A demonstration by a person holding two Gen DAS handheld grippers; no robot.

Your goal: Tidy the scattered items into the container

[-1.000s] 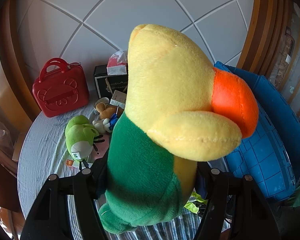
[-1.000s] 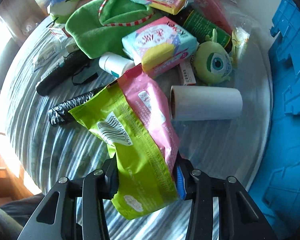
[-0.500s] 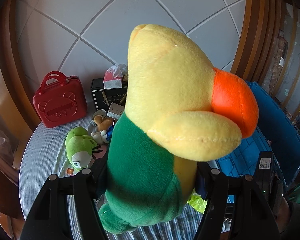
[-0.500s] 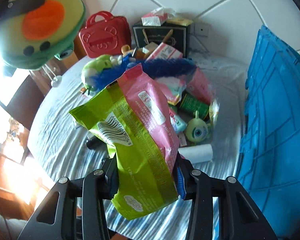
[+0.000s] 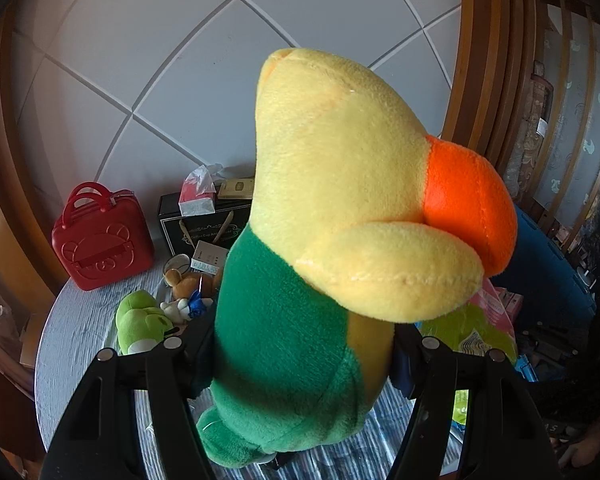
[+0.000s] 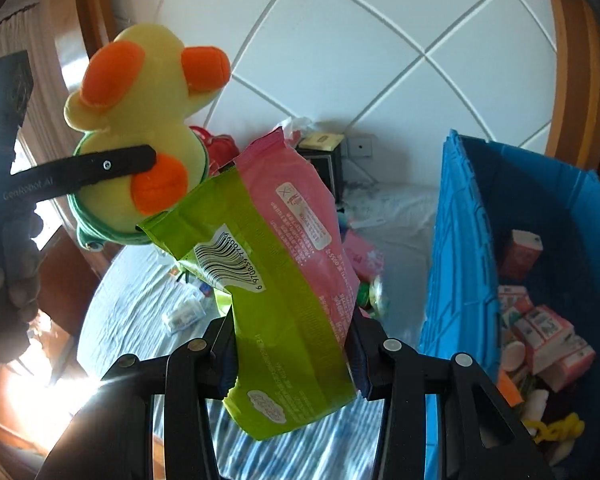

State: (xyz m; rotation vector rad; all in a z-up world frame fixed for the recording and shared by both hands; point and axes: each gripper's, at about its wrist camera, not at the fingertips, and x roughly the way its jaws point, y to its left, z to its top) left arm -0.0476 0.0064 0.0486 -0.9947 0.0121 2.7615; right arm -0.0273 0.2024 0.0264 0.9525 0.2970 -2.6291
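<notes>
My left gripper [image 5: 300, 344] is shut on a yellow and green plush duck [image 5: 332, 208] with orange feet, held high above the table. The duck also shows in the right wrist view [image 6: 140, 136], up at the left. My right gripper [image 6: 290, 340] is shut on a green and pink snack packet [image 6: 276, 280], lifted beside the blue crate [image 6: 460, 240]. The crate stands at the right and holds several small pink cartons [image 6: 548, 332].
On the round striped table [image 5: 72, 332] lie a red case [image 5: 100, 236], a black box [image 5: 196, 220], a green plush [image 5: 140, 320] and a small bear [image 5: 184, 280]. More packets [image 6: 360, 256] lie by the crate. A white panelled wall stands behind.
Both grippers have risen with their loads. The right gripper has swung from facing down at the table to facing the wall, and the crate's inside has come into view.
</notes>
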